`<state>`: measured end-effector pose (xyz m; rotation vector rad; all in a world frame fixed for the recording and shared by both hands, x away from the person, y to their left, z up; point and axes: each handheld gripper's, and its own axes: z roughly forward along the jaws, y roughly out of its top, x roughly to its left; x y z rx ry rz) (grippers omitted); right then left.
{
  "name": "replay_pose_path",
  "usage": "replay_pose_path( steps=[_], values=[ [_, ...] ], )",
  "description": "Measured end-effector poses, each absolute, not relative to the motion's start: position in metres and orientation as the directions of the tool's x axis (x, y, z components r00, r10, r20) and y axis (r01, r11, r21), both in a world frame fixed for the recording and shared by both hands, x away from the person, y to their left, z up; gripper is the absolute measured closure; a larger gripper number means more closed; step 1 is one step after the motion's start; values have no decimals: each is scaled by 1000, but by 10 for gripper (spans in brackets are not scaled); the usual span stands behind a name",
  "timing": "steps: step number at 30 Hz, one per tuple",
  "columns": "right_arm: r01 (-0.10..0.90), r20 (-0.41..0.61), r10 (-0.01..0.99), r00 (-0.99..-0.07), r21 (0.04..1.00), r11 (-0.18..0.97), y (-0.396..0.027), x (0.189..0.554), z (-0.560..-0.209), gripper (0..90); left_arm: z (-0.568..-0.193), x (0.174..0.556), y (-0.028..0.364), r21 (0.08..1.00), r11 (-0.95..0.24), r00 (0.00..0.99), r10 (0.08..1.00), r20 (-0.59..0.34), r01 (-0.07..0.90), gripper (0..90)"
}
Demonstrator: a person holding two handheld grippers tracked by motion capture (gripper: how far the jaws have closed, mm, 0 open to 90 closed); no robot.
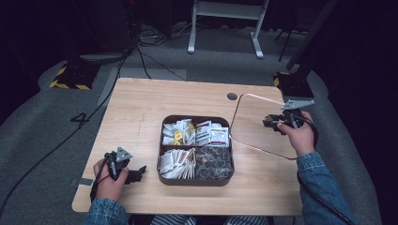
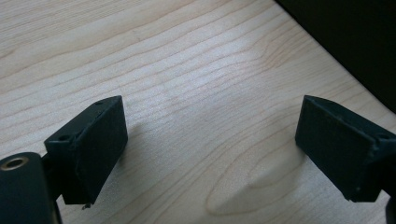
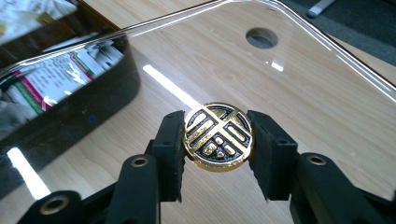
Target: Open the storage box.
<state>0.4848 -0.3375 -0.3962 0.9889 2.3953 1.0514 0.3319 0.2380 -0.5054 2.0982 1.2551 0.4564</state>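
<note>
Gold and black, a round knob (image 3: pixel 218 136) with a raised pattern is seen clamped between the two black jaws of the right tool (image 3: pixel 218 140), pressed on from both sides. It's fixed to a clear lid (image 3: pixel 289 56) with a shiny rim, which is held up a bit over the wooden worktop (image 1: pixel 141 108), off to the right of the box (image 1: pixel 197 180) and apart from it in the high view, so the box is left uncovered. The right tool (image 1: pixel 273 121) is gripped by the person's right hand (image 1: pixel 297 132) near the worktop's right edge, with a denim sleeve (image 1: pixel 319 180) coming up from the bottom. The box is dark brown, square with rounded corners, sat about mid-worktop and split into four sections: packets (image 1: pixel 195 132) are packed into the back two, paper sachets (image 1: pixel 177 163) into the front left, and something dark and crinkly (image 1: pixel 213 162) into the front right, can't really be told what. Over on the near left, the left tool (image 2: pixel 210 154) is held low over bare wood by the left hand (image 1: pixel 111 180), its jaws spread apart with nothing between them. A small round hole (image 1: pixel 232 96) is cut in the worktop towards the far side.
</note>
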Motion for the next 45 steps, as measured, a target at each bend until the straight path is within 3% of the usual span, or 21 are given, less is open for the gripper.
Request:
replay_pose_path(
  steps=[23, 39, 45],
  values=[
    [515, -45, 723, -690, 671, 533, -358, 502, -463, 586, -505, 332, 238, 680, -338, 483, 875, -29, 651, 96],
    [522, -24, 718, -696, 670, 529, -354, 503, -483, 584, -505, 332, 238, 679, -337, 483, 875, -29, 652, 96],
    [532, -13, 745, -667, 692, 488, -353, 503, -482, 473, -505, 332, 238, 679, -337, 483, 875, -29, 652, 96]
  ],
)
